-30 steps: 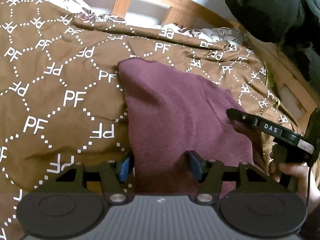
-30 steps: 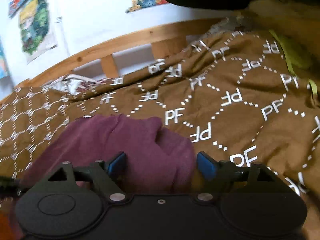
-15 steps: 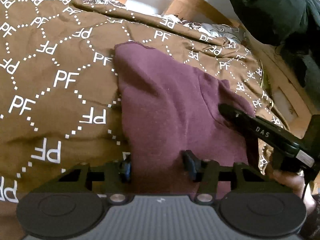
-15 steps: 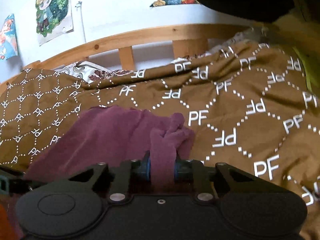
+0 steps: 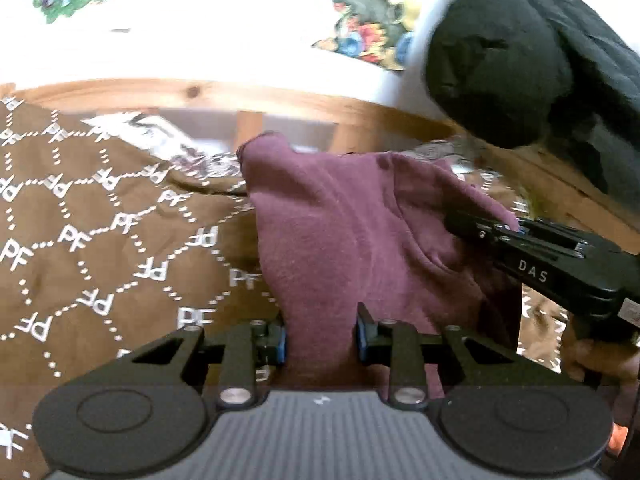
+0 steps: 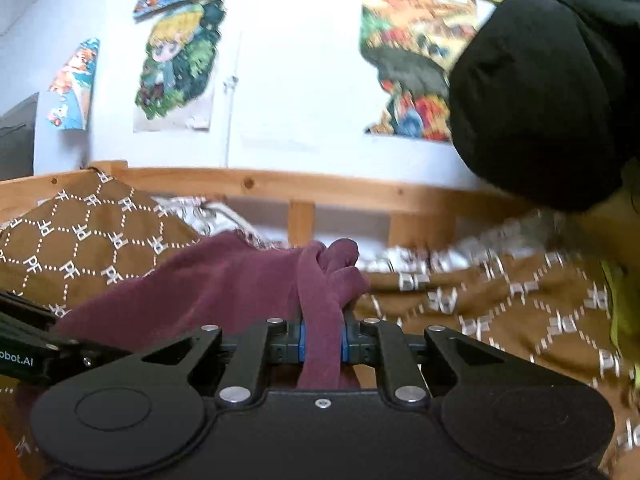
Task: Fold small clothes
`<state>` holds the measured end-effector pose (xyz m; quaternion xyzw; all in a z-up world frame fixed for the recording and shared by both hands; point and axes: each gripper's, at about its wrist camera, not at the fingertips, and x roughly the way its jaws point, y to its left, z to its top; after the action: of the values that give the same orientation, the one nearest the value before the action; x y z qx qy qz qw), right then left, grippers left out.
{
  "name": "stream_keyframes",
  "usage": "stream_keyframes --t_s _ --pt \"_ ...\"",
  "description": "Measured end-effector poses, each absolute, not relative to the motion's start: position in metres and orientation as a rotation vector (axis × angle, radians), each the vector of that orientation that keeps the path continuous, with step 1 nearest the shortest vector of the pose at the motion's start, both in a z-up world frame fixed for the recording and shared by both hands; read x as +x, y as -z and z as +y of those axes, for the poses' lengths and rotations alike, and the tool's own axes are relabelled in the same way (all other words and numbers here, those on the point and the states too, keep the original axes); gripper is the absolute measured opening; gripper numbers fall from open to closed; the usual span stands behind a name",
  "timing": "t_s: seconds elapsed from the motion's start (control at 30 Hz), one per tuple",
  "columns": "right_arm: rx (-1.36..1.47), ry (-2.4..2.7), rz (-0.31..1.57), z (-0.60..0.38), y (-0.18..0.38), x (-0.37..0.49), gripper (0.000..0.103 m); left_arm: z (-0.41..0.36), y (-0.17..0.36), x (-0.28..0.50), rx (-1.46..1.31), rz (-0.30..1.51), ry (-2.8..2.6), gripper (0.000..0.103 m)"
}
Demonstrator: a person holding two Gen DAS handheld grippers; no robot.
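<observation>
Maroon garment [image 5: 340,240] lifted off brown PF-print duvet [image 5: 100,240], spanning both grippers. Its far edge stands up ahead of L jaws, in front of wooden bed rail [image 5: 280,100]. Open duvet to left of L jaws; black padded jacket [image 6: 540,80] hangs above R jaws, to their right.

L gripper [image 5: 321,332]: jaws have just been closing, garment hem between pads, cloth fills gap, looks gripped.

R gripper [image 6: 321,340]: jaws nearly together, clamped on bunched garment fold; cloth sticks out ahead of the tips.
</observation>
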<state>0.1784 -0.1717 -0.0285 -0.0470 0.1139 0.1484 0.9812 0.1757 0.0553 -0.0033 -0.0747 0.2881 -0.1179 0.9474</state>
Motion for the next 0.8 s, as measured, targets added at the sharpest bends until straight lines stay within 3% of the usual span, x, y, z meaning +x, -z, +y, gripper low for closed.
stream_keyframes --t_s 0.13,0.23,0.37,0.5,0.57,0.63,0.8 --pt "-0.08 -0.315 0.298 -0.16 0.037 0.209 0.016 0.074 0.024 0.198 -0.291 0.715 0.185 0.035" --pt "-0.056 -0.313 0.392 -0.154 0.054 0.23 0.02 0.083 0.043 0.207 -0.37 0.799 0.107 0.042" --pt "-0.049 -0.254 0.434 -0.152 0.069 0.241 0.035 0.084 0.044 0.207 -0.369 0.798 0.061 0.056" --pt "-0.032 -0.211 0.433 -0.163 0.071 0.238 0.059 0.081 0.037 0.203 -0.334 0.795 0.016 0.072" --pt "-0.024 -0.193 0.43 -0.169 0.07 0.232 0.067 0.084 0.034 0.198 -0.35 0.798 -0.003 0.085" --pt "-0.018 -0.181 0.419 -0.174 0.068 0.222 0.08 0.09 0.03 0.19 -0.367 0.791 -0.02 0.089" --pt "-0.002 -0.191 0.366 -0.18 0.055 0.191 0.095 0.086 0.01 0.172 -0.329 0.753 -0.036 0.097"
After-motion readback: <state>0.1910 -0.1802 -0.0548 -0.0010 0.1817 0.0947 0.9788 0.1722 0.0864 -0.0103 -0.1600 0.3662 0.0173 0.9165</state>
